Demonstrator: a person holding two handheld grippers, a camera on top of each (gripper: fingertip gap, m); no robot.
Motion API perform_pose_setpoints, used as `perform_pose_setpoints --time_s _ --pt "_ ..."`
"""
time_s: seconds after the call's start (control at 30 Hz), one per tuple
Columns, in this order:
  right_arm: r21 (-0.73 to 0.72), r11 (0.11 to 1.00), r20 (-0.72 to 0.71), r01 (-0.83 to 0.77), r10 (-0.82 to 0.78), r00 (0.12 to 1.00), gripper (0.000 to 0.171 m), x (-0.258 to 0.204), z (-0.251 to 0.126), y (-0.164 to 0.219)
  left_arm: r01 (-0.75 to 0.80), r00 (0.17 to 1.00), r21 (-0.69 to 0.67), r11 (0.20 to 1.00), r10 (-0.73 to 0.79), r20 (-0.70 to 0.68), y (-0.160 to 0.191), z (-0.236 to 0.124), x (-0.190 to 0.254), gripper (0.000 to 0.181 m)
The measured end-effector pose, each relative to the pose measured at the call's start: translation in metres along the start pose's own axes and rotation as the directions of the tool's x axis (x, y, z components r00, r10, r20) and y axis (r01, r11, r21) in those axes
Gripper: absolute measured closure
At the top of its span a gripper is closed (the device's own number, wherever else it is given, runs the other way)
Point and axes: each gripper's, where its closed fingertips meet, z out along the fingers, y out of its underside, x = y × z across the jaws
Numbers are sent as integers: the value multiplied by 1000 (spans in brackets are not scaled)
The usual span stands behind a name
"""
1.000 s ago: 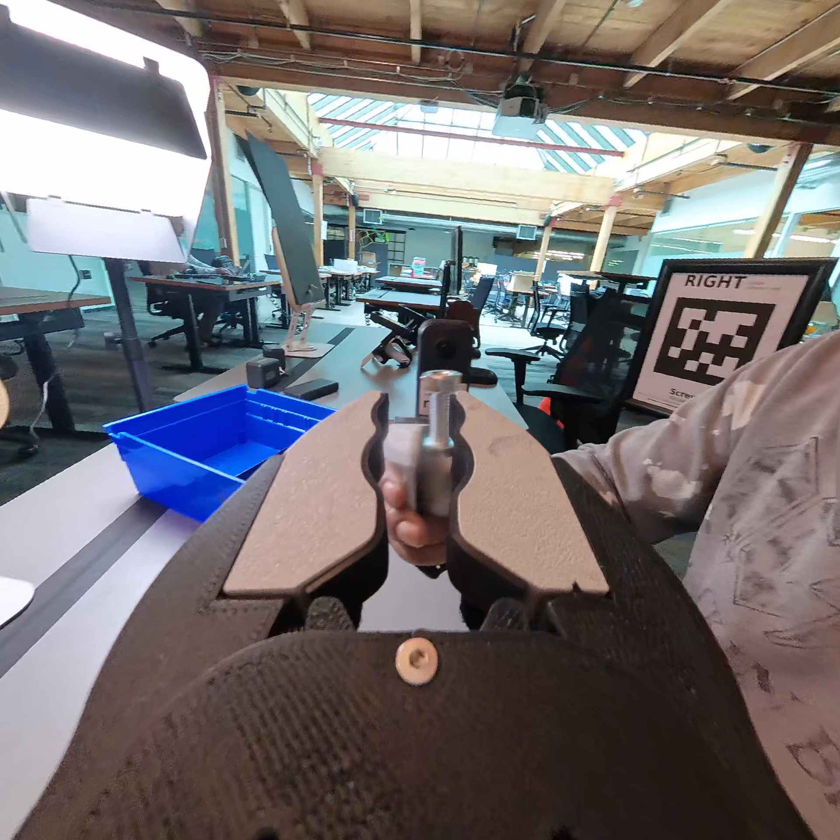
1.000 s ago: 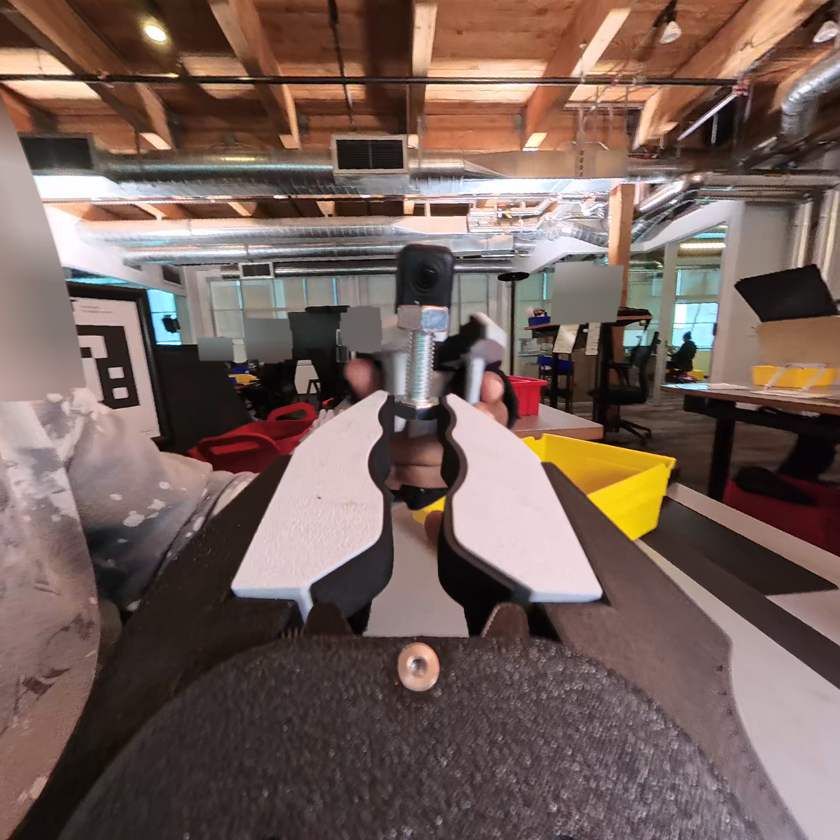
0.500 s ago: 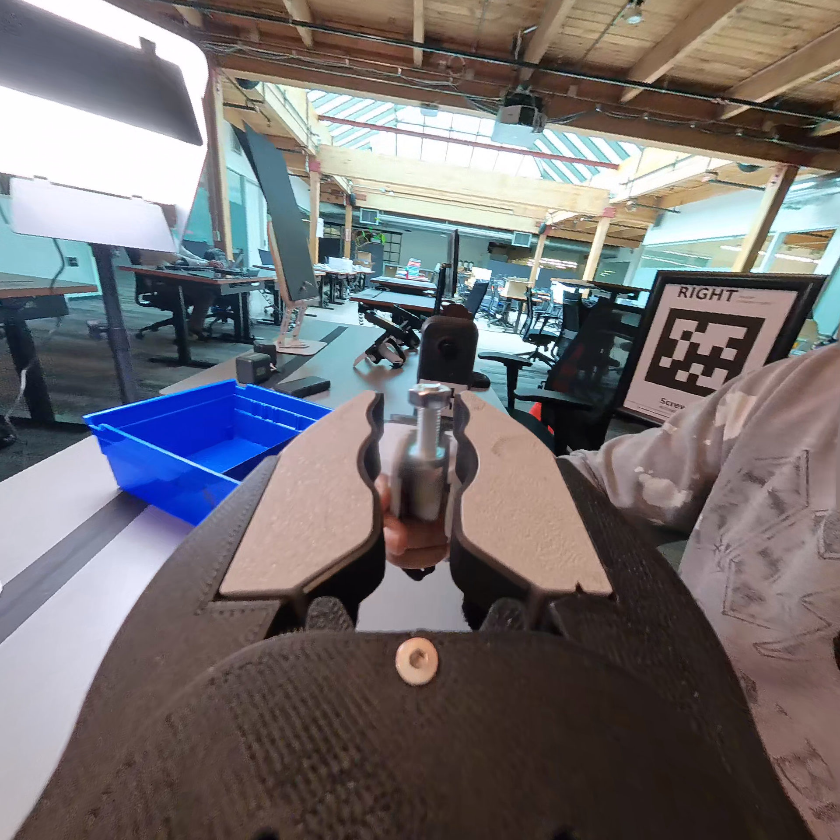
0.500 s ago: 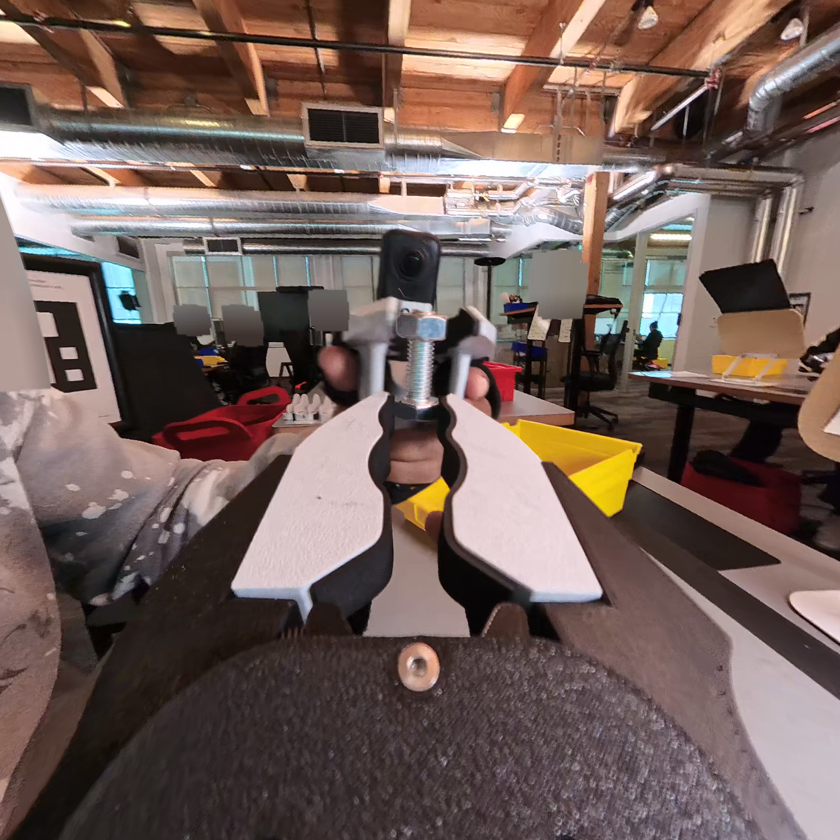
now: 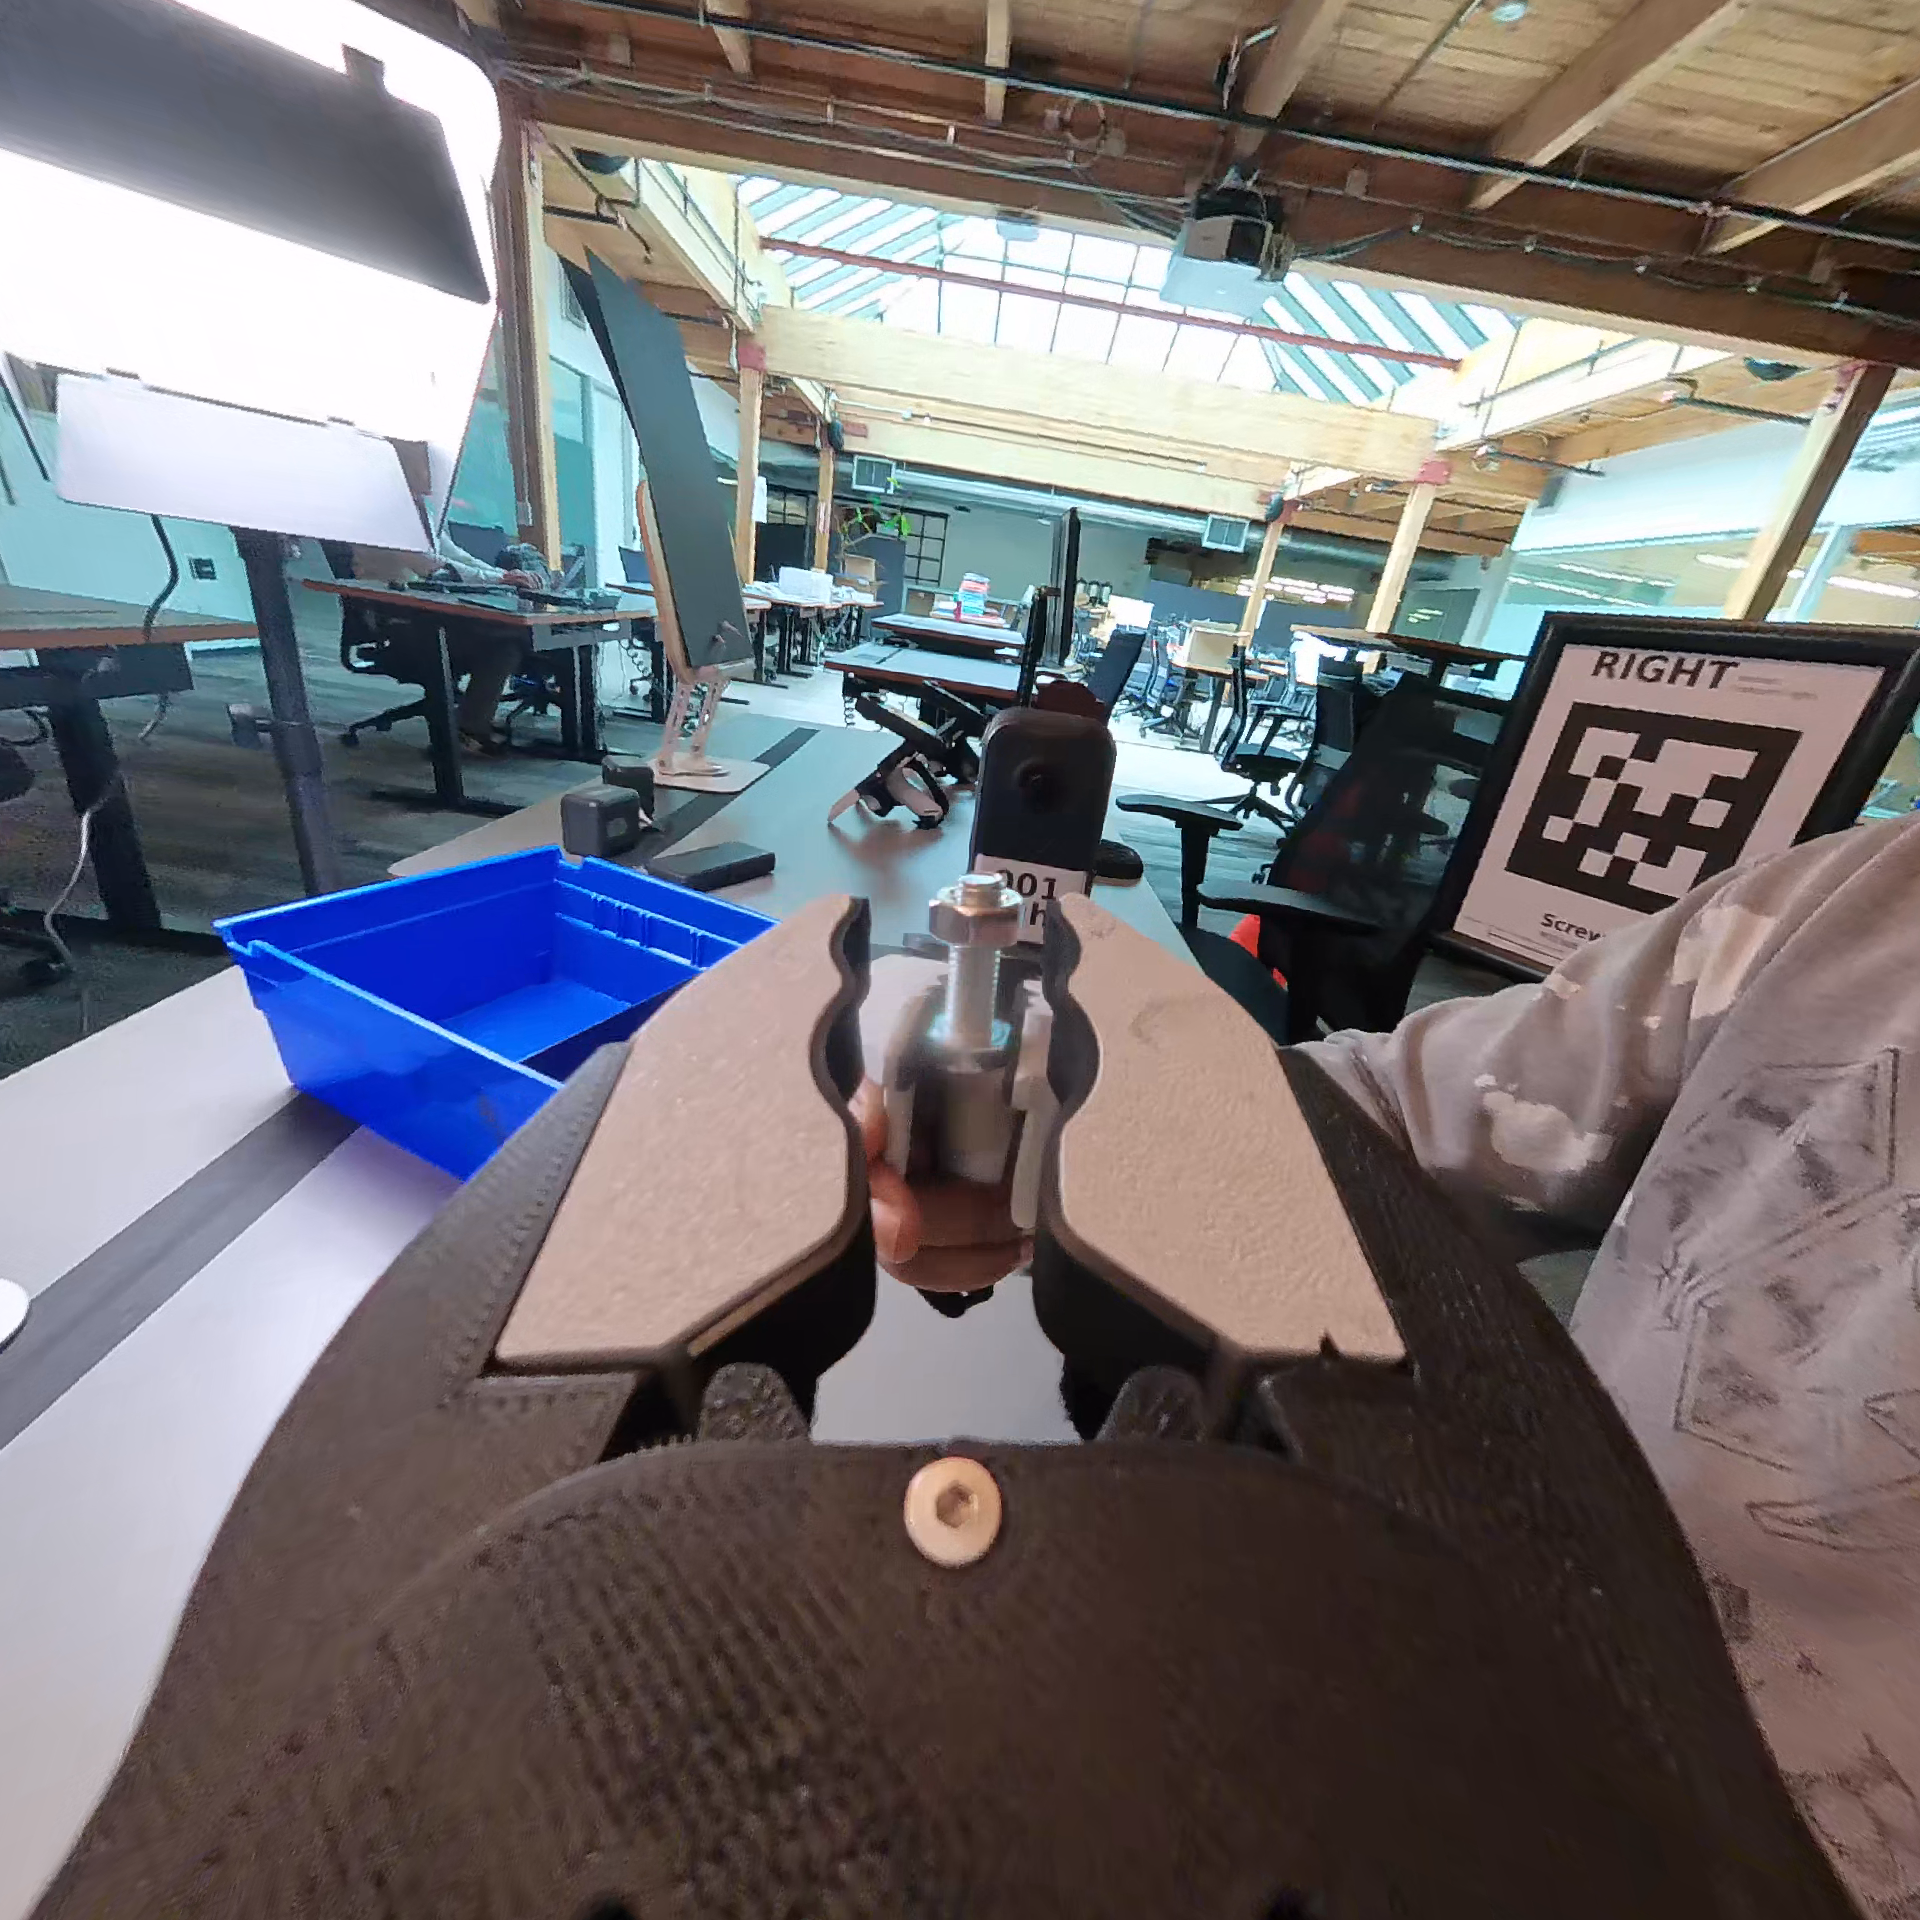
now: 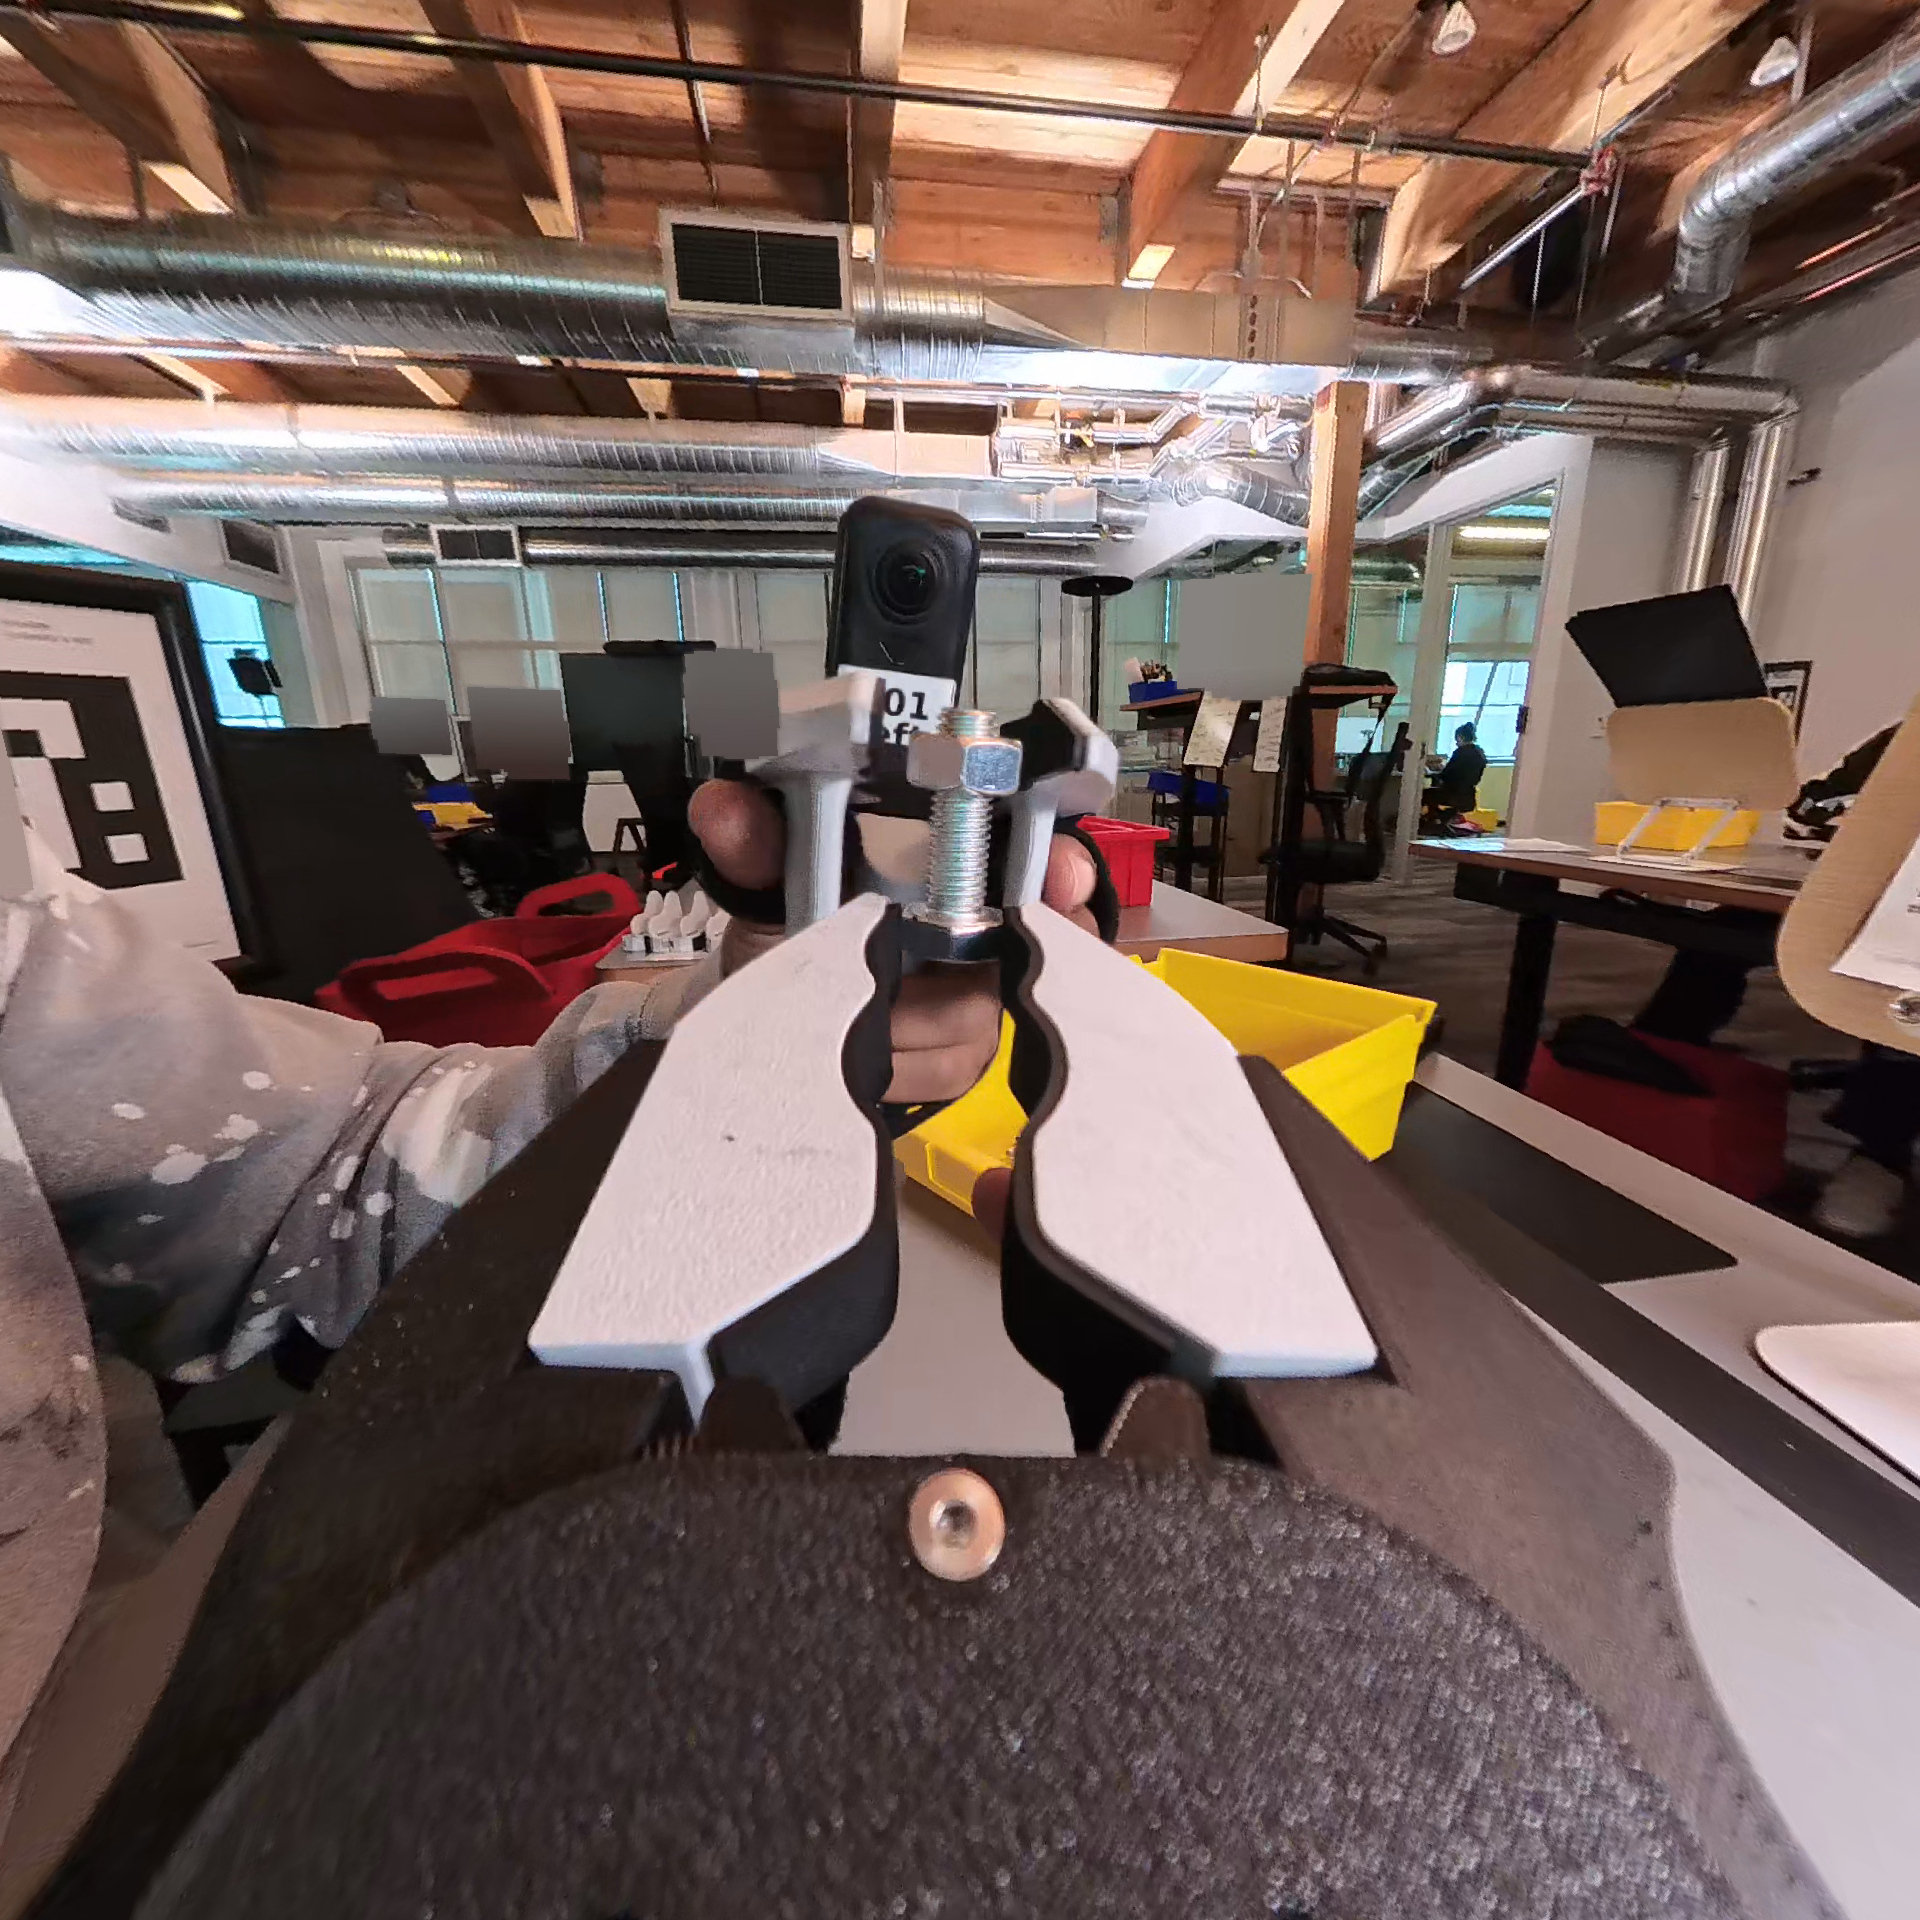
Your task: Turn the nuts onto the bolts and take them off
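Bolt (image 6: 958, 847) held upright in the air above the worktop (image 6: 1766, 1621), between two facing grippers. In the right wrist view we see the right gripper (image 6: 951, 930) clamped on the bolt's lower hex end. The nut (image 6: 966, 764) sits near the top of the thread, with the bolt's tip poking through.

In the left wrist view the left gripper (image 5: 956, 925) flanks that nut (image 5: 971, 920). Its jaws are slightly apart, with a sliver of background on each side. Only this view shows a blue bin (image 5: 343, 1029) on the worktop (image 5: 125, 1455), left of the gripper, and a framed marker board (image 5: 1662, 800) to the right. Only the right view shows a yellow bin (image 6: 1340, 1049) on the worktop behind the right gripper. Both views catch a grey spattered sleeve (image 5: 1662, 1143).
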Motion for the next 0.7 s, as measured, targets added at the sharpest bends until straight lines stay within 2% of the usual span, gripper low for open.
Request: perform_pose_setpoints --time_s 0.07,0.13,0.17,0.4,0.5,0.57,0.6,0.63,0.7 --pt "0 1000 6 4 -4 1000 153 -2 1 0 -3 1000 0 1000 3 12 1 0 -3 151" --pt "44 999 58 -8 6 998 153 -9 -2 -8 14 996 15 1000 -15 86 -2 -7 -18 168" --pt "51 999 74 -11 7 997 153 -12 -2 -11 4 994 11 1000 -5 113 0 -11 -25 168" --pt "5 1000 -3 -4 4 1000 153 1 -1 -3 6 1000 14 1000 -6 1 -2 -3 -2 149" --pt "-9 1000 -6 4 -4 1000 153 0 1 0 -9 1000 -26 1000 10 21 6 2 -4 149" --pt "2 1000 -6 -2 2 1000 153 0 0 -2 15 999 -15 1000 -14 40 3 -1 -10 156" --pt "32 999 35 -12 11 999 153 -4 -3 -6 18 993 -7 1000 -17 119 1 -6 -23 170" --pt "45 999 52 -19 17 999 153 -6 -4 -10 -1 988 -1 1000 1 153 1 -11 -30 172" --pt "32 999 41 11 -12 999 153 -6 -3 -11 25 991 6 1000 -26 131 -1 -15 -30 166"
